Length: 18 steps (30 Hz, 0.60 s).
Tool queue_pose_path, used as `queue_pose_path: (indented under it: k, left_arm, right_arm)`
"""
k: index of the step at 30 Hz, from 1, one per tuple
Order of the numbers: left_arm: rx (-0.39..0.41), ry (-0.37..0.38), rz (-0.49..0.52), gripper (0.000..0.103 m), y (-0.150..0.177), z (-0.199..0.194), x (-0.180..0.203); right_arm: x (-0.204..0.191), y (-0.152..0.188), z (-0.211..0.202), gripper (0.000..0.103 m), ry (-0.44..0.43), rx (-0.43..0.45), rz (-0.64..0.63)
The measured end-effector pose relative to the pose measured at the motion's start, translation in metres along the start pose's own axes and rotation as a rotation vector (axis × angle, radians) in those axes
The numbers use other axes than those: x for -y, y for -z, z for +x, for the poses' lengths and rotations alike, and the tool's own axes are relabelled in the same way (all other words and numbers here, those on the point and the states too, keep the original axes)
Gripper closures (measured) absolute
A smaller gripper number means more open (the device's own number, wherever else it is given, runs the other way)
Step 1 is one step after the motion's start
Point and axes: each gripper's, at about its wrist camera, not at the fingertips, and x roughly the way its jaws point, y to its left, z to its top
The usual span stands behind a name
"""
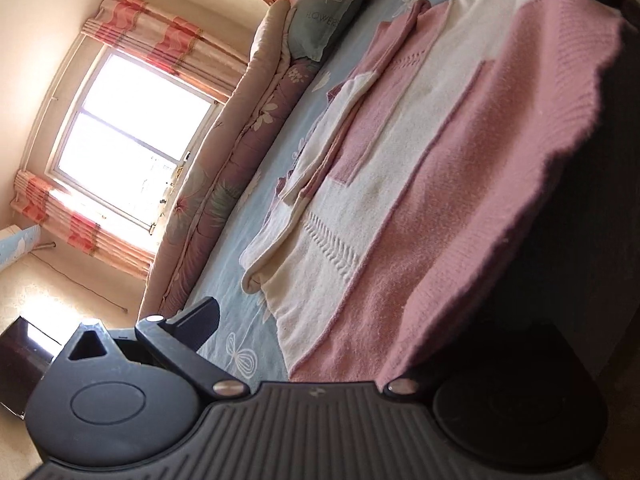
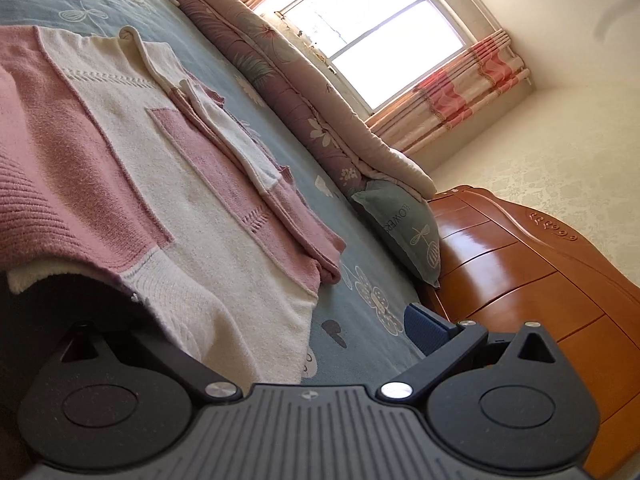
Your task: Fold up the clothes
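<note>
A pink and cream knit sweater (image 1: 400, 160) (image 2: 180, 160) lies spread on the blue bed sheet (image 1: 224, 280) (image 2: 360, 320). Its sleeves (image 1: 348, 120) (image 2: 240, 152) are folded in along the far side. The ribbed pink hem is raised off the bed, with dark shadow under it. My left gripper (image 1: 320, 320) is open wide. One finger (image 1: 200, 324) lies on the sheet beside the sweater and the other is hidden under the knit. My right gripper (image 2: 288, 320) is open too. Its blue-padded finger (image 2: 428, 328) is over the sheet and the other is hidden beneath the sweater.
A rolled floral quilt (image 1: 240, 152) (image 2: 304, 92) runs along the far side of the bed below the window (image 1: 132, 132) (image 2: 380, 40). A grey-green pillow (image 1: 324, 20) (image 2: 404, 228) leans against the orange wooden headboard (image 2: 520, 280). A dark box (image 1: 24, 360) stands on the floor.
</note>
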Motion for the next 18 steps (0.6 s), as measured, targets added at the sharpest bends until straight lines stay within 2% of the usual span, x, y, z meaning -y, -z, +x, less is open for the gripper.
queue_pose_path:
  k: [4,14,16,18]
  left_arm:
    - [0.020,-0.041,-0.013,0.000,-0.001,-0.004,-0.007]
    - [0.069,-0.138,0.019,0.000,-0.008,-0.004,-0.015]
    - [0.061,-0.125,0.012,0.000,-0.010,-0.001,-0.017]
    - [0.048,-0.045,-0.007,0.000,-0.010,0.003,-0.020]
  right_arm:
    - [-0.011,0.002,0.001,0.000,-0.034,-0.010,-0.053]
    - [-0.004,-0.005,-0.002,0.000,0.070,0.024,-0.068]
    - [-0.002,-0.007,-0.001,0.000,0.083,0.032,-0.073]
    - [0.000,-0.008,0.000,0.000,0.087,0.038,-0.076]
